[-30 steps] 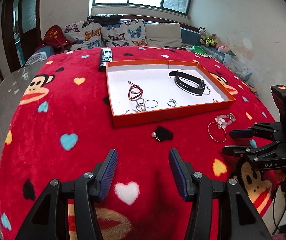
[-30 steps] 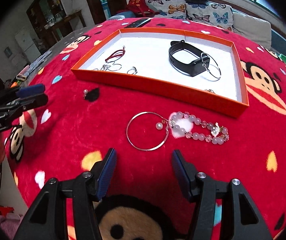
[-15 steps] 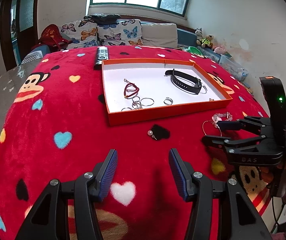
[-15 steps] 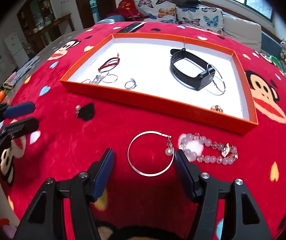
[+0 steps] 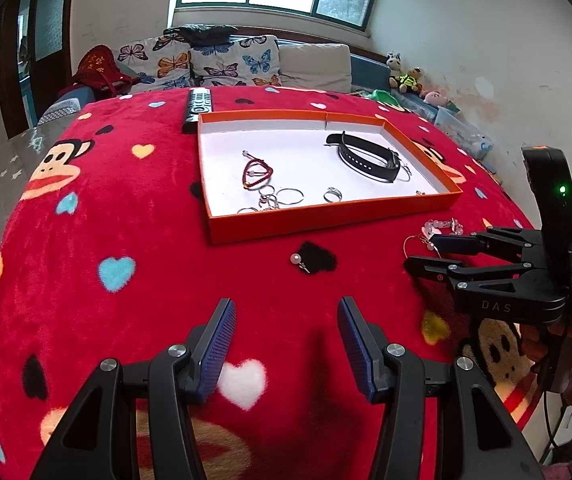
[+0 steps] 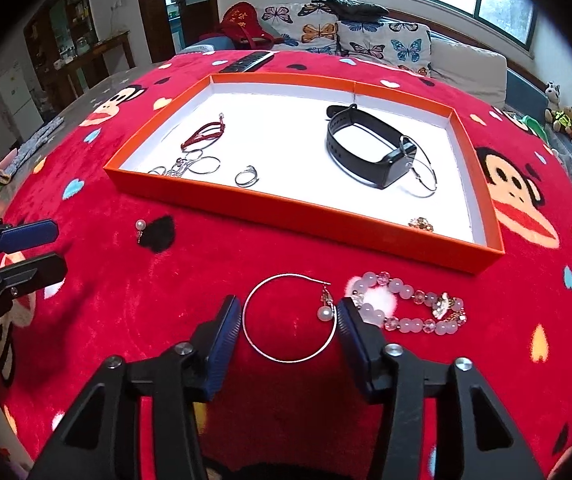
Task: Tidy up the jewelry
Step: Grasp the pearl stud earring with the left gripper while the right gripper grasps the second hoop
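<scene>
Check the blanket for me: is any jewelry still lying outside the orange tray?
Yes, three pieces: a hoop earring between the closing right gripper jaws, a pink bead bracelet beside it, and a pearl earring farther left.

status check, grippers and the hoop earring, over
Left gripper open, idle. Right gripper closing around hoop earring, not yet gripped. Pink bead bracelet crowds right finger.

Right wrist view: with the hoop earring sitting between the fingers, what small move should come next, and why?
Probably finish closing the right tool on the silver hoop earring. Its jaws are closing, with the hoop between them, flat on the red blanket, and the pads look just short of the wire. It still lies outside the orange tray beside the pink bead bracelet.
</scene>
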A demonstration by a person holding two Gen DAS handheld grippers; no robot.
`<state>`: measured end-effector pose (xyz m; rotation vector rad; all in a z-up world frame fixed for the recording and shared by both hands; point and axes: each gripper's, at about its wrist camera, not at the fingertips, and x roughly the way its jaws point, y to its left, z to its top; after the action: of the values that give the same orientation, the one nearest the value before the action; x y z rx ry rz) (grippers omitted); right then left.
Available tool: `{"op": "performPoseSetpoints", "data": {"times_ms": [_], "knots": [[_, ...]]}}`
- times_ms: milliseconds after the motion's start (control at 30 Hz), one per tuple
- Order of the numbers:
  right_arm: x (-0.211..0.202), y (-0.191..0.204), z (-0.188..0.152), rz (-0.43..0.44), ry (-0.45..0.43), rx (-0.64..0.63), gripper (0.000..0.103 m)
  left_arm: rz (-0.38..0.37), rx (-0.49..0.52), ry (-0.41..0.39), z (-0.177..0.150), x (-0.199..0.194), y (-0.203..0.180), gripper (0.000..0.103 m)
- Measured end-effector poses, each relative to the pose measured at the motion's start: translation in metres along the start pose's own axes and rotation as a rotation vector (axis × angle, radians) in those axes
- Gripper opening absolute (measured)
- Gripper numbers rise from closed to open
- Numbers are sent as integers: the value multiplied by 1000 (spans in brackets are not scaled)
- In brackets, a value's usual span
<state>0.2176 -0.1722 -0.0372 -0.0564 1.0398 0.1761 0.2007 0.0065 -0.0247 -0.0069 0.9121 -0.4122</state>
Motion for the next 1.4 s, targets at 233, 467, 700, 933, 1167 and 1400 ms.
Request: {"op": "performPoseSetpoints", "data": {"times_ms": [233, 467, 700, 933, 1167, 1400], "knots": [[-1, 2, -2, 4, -4, -27, 55, 1, 17, 6, 4, 11, -9, 56], [-8, -1, -3, 53, -15, -16, 54, 15, 51, -10, 18, 28, -11, 56], [-21, 2, -2, 69, -47, -47, 55, 11, 60, 0, 28, 46, -12, 28], [-31, 3, 0, 88, -74, -66, 55, 12, 39, 22, 33, 60, -16, 24], [-30, 0, 1, 103, -78, -63, 55, 33, 29, 43, 35, 71, -18, 13], [-31, -3, 2, 109, -82, -58, 55, 57, 32, 43, 37, 77, -19, 7]]}}
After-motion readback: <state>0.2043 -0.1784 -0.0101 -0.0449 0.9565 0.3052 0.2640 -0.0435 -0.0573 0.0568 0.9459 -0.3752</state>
